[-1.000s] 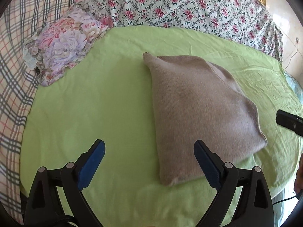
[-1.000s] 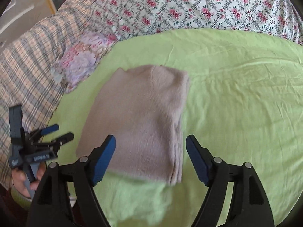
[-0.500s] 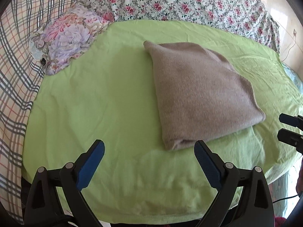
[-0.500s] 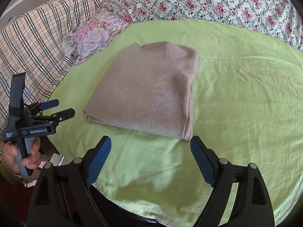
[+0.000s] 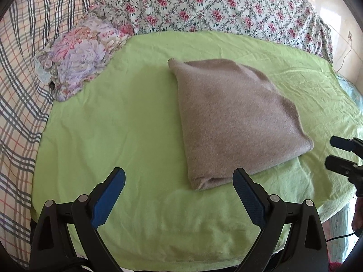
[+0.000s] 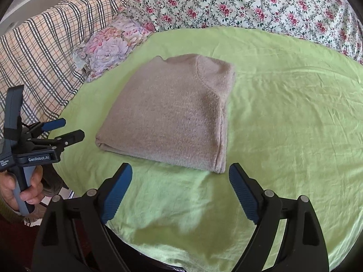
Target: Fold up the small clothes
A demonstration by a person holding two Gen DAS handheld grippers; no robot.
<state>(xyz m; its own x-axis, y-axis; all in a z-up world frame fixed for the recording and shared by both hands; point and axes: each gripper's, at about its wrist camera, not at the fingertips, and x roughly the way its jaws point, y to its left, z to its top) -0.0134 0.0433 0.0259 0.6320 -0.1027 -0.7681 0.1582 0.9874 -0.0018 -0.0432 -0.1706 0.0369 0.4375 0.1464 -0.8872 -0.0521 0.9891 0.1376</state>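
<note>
A beige knit sweater (image 5: 233, 117) lies folded into a flat rectangle on the green sheet (image 5: 127, 124); it also shows in the right wrist view (image 6: 172, 117). My left gripper (image 5: 179, 183) is open and empty, held back from the sweater's near edge. My right gripper (image 6: 180, 179) is open and empty, just in front of the sweater's near edge. The left gripper also shows at the left of the right wrist view (image 6: 65, 128), and the right gripper at the right edge of the left wrist view (image 5: 335, 154). Neither touches the sweater.
A folded floral cloth (image 5: 79, 54) lies at the sheet's far left. A plaid blanket (image 5: 15, 90) covers the left side and a rose-print cover (image 5: 215, 6) lies behind. The green sheet (image 6: 295, 124) drops off at its near edge.
Both grippers have pulled back from the folded sweater toward the near edge of the sheet. They stayed open. The sweater has not moved.
</note>
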